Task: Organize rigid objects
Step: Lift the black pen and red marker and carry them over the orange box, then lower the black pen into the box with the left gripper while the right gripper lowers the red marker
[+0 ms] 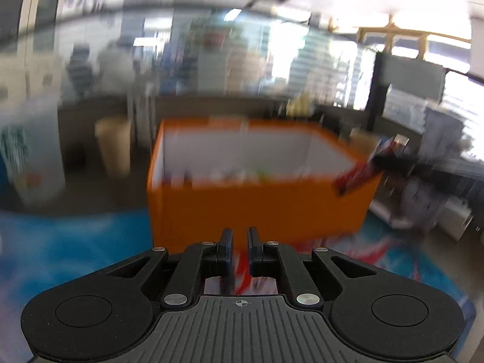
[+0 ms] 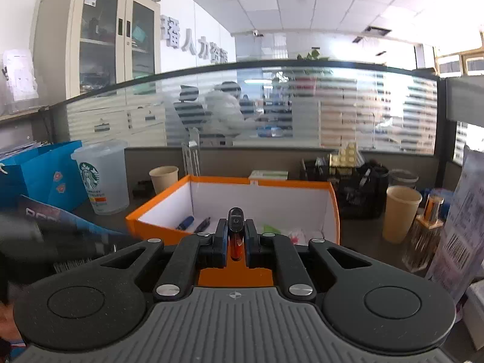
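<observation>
A large rectangular cardboard box, orange outside and plain white inside, is being shown open-topped on the desk, directly ahead of both claws. In the left wrist view the same box is being smeared by motion blur, above a glossy blue and red printed surface. Beside the box, a tall frosted plastic tumbler with a green logo and two tapered kraft paper cups are being seen standing upright, along with a stiff blue paper bag. On the box floor a dark blue cylindrical pen and a slimmer black pen are being seen lying side by side; further items there are too small to be identified. The right claw is being held clamped on a slim lighter, its body translucent orange and its cap glossy black, standing upright between the matte black fingers, just in front of the box's near wall. The left claw is being kept narrow, nearly closed, with nothing gripped.
</observation>
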